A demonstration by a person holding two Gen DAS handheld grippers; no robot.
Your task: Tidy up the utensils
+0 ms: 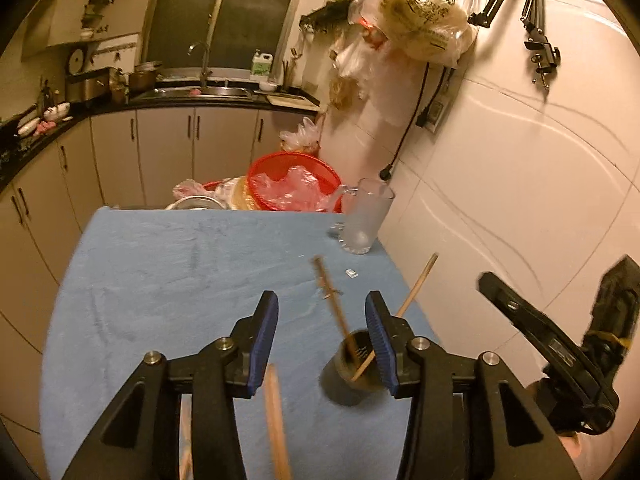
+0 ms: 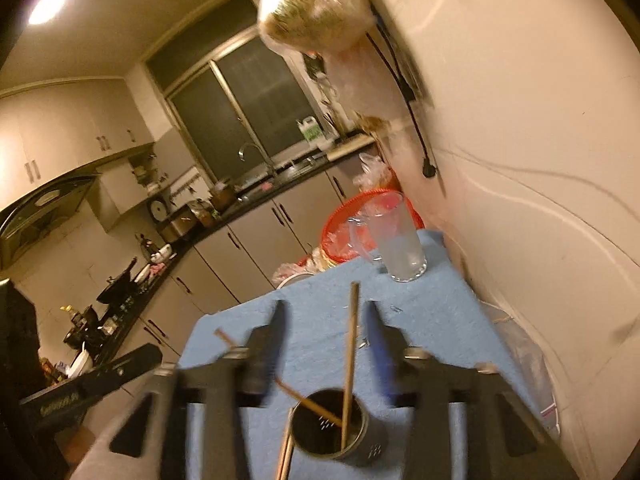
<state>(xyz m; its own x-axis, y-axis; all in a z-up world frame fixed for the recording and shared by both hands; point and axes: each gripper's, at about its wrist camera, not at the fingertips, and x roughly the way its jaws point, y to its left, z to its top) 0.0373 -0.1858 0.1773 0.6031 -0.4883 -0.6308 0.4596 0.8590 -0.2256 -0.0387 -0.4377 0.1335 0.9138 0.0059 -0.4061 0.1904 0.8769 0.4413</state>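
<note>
A dark perforated utensil holder (image 1: 354, 364) stands on the blue cloth, with two wooden chopsticks (image 1: 336, 308) leaning out of it. My left gripper (image 1: 322, 346) is open, its right finger beside the holder. A blurred wooden chopstick (image 1: 276, 420) lies on the cloth below the left finger, not gripped. In the right wrist view the holder (image 2: 330, 426) sits below my open right gripper (image 2: 326, 346), with one chopstick (image 2: 351, 360) upright between the fingers and another (image 2: 308, 404) slanting left. More chopsticks (image 2: 285, 456) lie beside the holder.
A frosted glass mug (image 1: 366, 216) stands at the cloth's far right corner, also in the right wrist view (image 2: 394, 236). A red basket with plastic bags (image 1: 294, 186) sits behind the table. A white tiled wall (image 1: 520, 184) runs close on the right. The right gripper body (image 1: 560, 344) is at right.
</note>
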